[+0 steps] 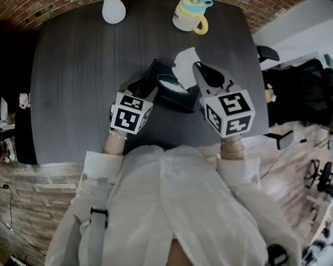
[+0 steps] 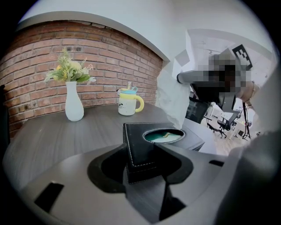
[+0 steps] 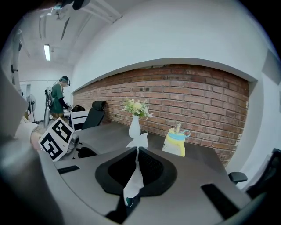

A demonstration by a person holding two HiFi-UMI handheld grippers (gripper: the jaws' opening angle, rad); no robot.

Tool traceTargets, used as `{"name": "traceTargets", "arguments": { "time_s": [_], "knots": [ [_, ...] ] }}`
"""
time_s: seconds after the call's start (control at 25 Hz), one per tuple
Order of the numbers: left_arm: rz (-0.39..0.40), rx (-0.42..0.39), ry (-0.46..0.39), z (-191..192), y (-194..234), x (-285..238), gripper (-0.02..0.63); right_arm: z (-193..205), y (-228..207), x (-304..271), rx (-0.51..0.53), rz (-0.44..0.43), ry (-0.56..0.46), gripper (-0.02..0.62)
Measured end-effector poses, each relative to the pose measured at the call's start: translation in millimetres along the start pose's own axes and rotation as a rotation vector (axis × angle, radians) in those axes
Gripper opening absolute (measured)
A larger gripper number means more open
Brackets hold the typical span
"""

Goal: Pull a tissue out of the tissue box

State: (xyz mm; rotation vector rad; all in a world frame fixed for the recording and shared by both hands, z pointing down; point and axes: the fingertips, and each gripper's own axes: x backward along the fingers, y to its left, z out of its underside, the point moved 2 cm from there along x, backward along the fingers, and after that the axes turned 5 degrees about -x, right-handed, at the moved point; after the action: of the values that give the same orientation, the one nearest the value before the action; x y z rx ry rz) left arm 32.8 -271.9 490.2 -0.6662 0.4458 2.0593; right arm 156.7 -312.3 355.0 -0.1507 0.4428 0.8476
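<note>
A black leather tissue box [image 1: 178,96] with an oval opening lies on the dark table [image 1: 74,86], just in front of me. My left gripper [image 1: 147,91] holds the box's near left corner [image 2: 140,149], with the jaws closed against its two sides. My right gripper [image 1: 199,69] is raised above the box's right end and shut on a white tissue [image 1: 185,63]. In the right gripper view the tissue [image 3: 131,184] runs pinched between the closed jaws, with its tip sticking out past them. From the left gripper view the tissue [image 2: 173,99] hangs down to the opening.
A white vase [image 1: 113,9] with flowers and a yellow mug [image 1: 189,15] stand at the table's far edge. Black office chairs [image 1: 305,89] are off to the right. A brick wall [image 3: 197,96] runs behind the table. A person [image 3: 57,99] stands far off.
</note>
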Motion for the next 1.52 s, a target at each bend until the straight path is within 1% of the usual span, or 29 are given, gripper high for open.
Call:
{"name": "traceTargets", "arguments": {
  "time_s": [0.2,0.32,0.4,0.52,0.68,0.84,0.96,1.08,1.28,1.36,1.52],
  "knots": [
    [0.018,0.015,0.002,-1,1,0,0.173,2,2,5,-0.007,0.008,-0.004,0.011],
    [-0.001,0.030,-0.008,-2,6,2,0.173,2,3,8,-0.014,0.010,-0.019,0.011],
    [-0.017,0.036,-0.030,-8,9,6,0.173,1,2,10,-0.024,0.011,-0.031,0.011],
    [-0.017,0.040,-0.068,-21,8,14,0.173,1,1,12,-0.028,0.018,-0.042,0.011],
    [0.007,0.026,-0.113,-37,4,25,0.173,3,2,12,-0.020,0.024,-0.038,0.011],
    [0.025,0.015,-0.165,-52,0,37,0.172,0,3,17,-0.024,0.028,-0.055,0.011],
    [0.045,0.004,-0.187,-58,-8,44,0.168,-1,4,22,-0.028,0.028,-0.071,0.011],
    [0.042,0.002,-0.207,-62,-14,50,0.145,-4,6,28,-0.026,0.023,-0.096,0.011],
    [0.001,0.002,-0.264,-71,-20,57,0.086,0,6,37,-0.050,0.037,-0.108,0.011],
    [0.003,0.001,-0.281,-74,-23,59,0.053,2,7,41,-0.057,0.043,-0.110,0.011],
    [0.009,-0.013,-0.311,-76,-29,63,0.016,4,8,47,-0.067,0.048,-0.121,0.011]
  ]
}}
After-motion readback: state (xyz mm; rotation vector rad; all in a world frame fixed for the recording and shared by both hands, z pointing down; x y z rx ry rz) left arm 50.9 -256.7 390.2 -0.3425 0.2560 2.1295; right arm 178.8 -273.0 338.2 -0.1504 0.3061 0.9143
